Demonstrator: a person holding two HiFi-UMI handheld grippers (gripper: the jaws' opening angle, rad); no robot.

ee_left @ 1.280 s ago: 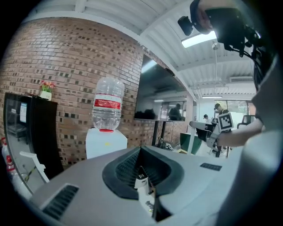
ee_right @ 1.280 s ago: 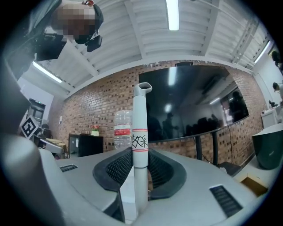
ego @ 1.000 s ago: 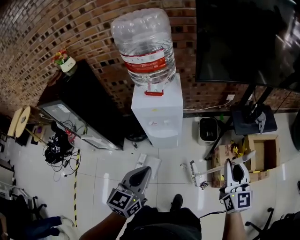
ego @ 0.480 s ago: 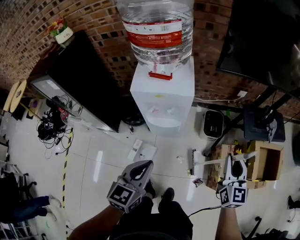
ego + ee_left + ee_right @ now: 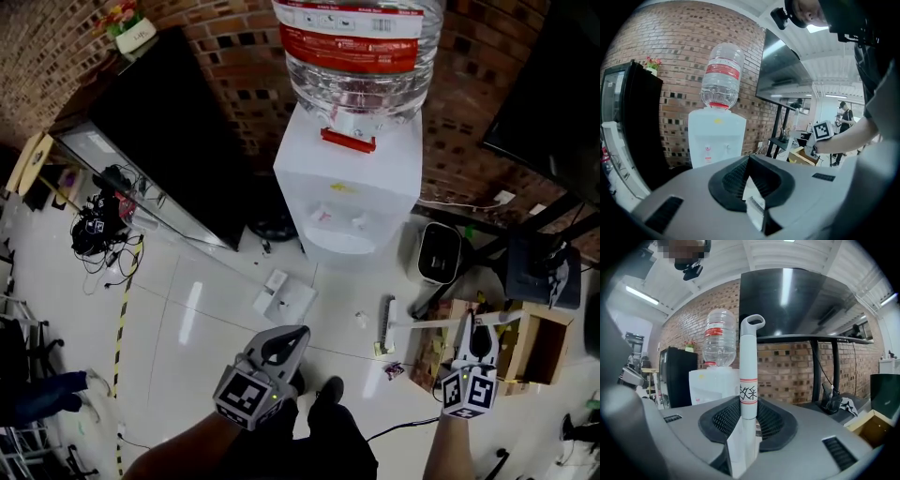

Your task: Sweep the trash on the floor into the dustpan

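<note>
My right gripper (image 5: pixel 474 328) is shut on a white broom handle (image 5: pixel 749 376), whose looped end sticks up past the jaws in the right gripper view. The handle runs left to the brush head (image 5: pixel 388 324) on the floor. A small dark scrap of trash (image 5: pixel 394 368) lies just below the brush, and a pale bit (image 5: pixel 360 320) lies to its left. My left gripper (image 5: pixel 292 337) is shut, and nothing shows beyond its jaws in the left gripper view (image 5: pixel 751 177). A flat white thing, perhaps the dustpan (image 5: pixel 292 302), lies on the tiles ahead of it.
A water dispenser (image 5: pixel 349 202) with a large bottle stands straight ahead against the brick wall. A black cabinet (image 5: pixel 178 141) and cables (image 5: pixel 98 230) are at the left. A white appliance (image 5: pixel 438 253), a stand base (image 5: pixel 539 272) and cardboard boxes (image 5: pixel 539 342) crowd the right.
The view has moved forward toward the dispenser. Both grippers keep their pose, and the right one still holds the broom, whose brush has stayed near the dark scrap.
</note>
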